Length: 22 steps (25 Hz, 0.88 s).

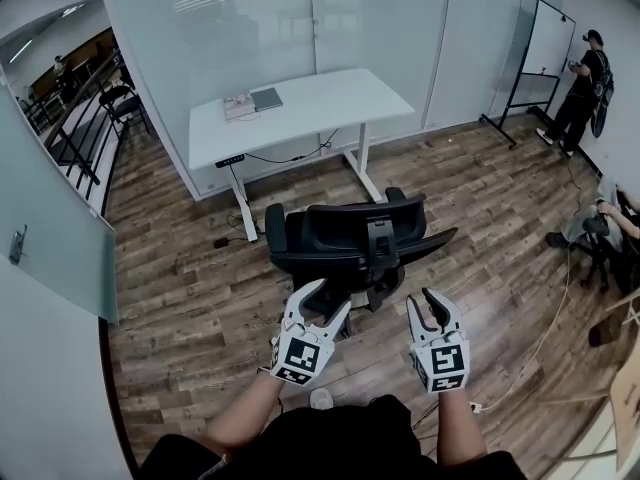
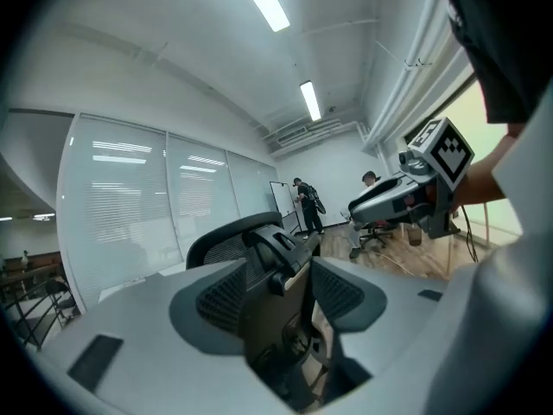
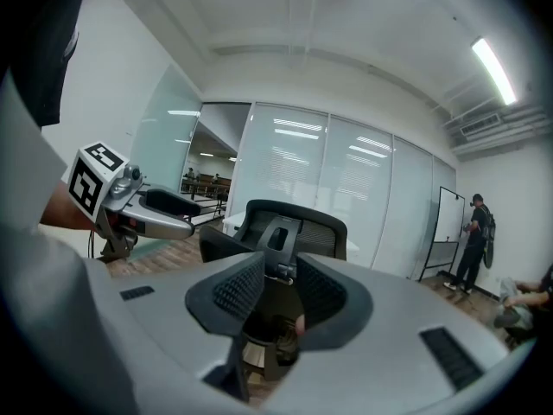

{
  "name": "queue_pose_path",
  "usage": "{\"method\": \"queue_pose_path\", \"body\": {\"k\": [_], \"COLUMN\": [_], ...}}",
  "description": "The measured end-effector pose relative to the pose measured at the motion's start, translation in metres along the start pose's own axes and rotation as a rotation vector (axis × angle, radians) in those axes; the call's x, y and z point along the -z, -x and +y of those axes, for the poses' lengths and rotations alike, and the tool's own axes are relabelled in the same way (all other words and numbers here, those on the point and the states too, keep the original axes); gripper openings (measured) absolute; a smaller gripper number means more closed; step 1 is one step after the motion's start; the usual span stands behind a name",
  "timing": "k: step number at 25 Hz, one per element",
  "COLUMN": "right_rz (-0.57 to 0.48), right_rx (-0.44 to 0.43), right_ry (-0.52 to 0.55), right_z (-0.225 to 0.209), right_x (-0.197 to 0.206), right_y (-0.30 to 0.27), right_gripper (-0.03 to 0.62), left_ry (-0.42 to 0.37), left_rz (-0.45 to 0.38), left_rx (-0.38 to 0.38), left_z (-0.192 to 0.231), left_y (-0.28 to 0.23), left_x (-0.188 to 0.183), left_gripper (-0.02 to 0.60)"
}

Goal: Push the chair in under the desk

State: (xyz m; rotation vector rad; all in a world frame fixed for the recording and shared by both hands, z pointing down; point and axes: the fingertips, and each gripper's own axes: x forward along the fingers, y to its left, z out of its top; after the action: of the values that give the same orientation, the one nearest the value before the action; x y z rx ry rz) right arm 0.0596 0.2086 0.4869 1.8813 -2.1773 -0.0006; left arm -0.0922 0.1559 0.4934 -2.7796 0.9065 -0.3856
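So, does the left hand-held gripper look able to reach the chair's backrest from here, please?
Probably yes: the left hand-held gripper, jaws apart and empty, sits just behind the chair's backrest, with nothing standing between them.

Your chair [image 1: 355, 243] is black all over, its back a fine dark mesh. The desk [image 1: 300, 108] beyond it is plain white, top and legs alike. On it lie a grey-green notebook [image 1: 267, 98] and a paler item [image 1: 238, 106], perhaps printed, though it is too small to tell. The floor [image 1: 190, 298] is brown wood, with planks of mixed light and dark tones. Your left gripper [image 1: 335, 296] and right gripper [image 1: 422, 300] are pale grey-white, with black pads [image 2: 220, 296] in a fine dotted texture. The marker cubes [image 1: 300, 358] show black square patterns on white. The whiteboard [image 1: 550, 36] is white in a black frame.
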Motion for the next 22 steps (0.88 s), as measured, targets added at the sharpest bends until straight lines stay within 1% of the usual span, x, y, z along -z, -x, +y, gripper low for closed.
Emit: {"method": "queue_pose_path", "body": {"k": [2, 4, 5, 7, 8, 12, 15, 18, 22], "right_rz": [0.026, 0.055, 0.068, 0.090, 0.099, 0.136, 0.149, 0.164, 0.226], "right_rx": [-0.016, -0.037, -0.047, -0.067, -0.076, -0.106, -0.139, -0.171, -0.199], "right_ry": [0.038, 0.089, 0.114, 0.160, 0.185, 0.297, 0.382, 0.511, 0.749], "right_z": [0.002, 0.002, 0.002, 0.002, 0.000, -0.011, -0.015, -0.016, -0.024], "right_x": [0.006, 0.013, 0.017, 0.023, 0.026, 0.034, 0.039, 0.047, 0.065], "right_y": [-0.003, -0.009, -0.013, -0.020, -0.024, -0.037, -0.051, -0.069, -0.091], "right_gripper": [0.142, 0.184, 0.200, 0.234, 0.239, 0.293, 0.307, 0.320, 0.383], "left_ry": [-0.064, -0.141, -0.174, -0.230, -0.263, -0.407, -0.497, -0.580, -0.677], "left_rz": [0.026, 0.064, 0.083, 0.116, 0.132, 0.214, 0.278, 0.335, 0.388], "left_rx": [0.026, 0.049, 0.054, 0.052, 0.046, 0.032, 0.023, -0.007, -0.040], "left_z": [-0.003, -0.006, -0.005, -0.003, -0.002, -0.002, 0.004, 0.016, 0.026], "left_y": [-0.005, -0.014, -0.018, -0.025, -0.029, -0.045, -0.056, -0.066, -0.080], "left_x": [0.004, 0.010, 0.013, 0.017, 0.019, 0.029, 0.038, 0.045, 0.051], "left_gripper": [0.278, 0.334, 0.346, 0.358, 0.364, 0.371, 0.380, 0.383, 0.383]}}
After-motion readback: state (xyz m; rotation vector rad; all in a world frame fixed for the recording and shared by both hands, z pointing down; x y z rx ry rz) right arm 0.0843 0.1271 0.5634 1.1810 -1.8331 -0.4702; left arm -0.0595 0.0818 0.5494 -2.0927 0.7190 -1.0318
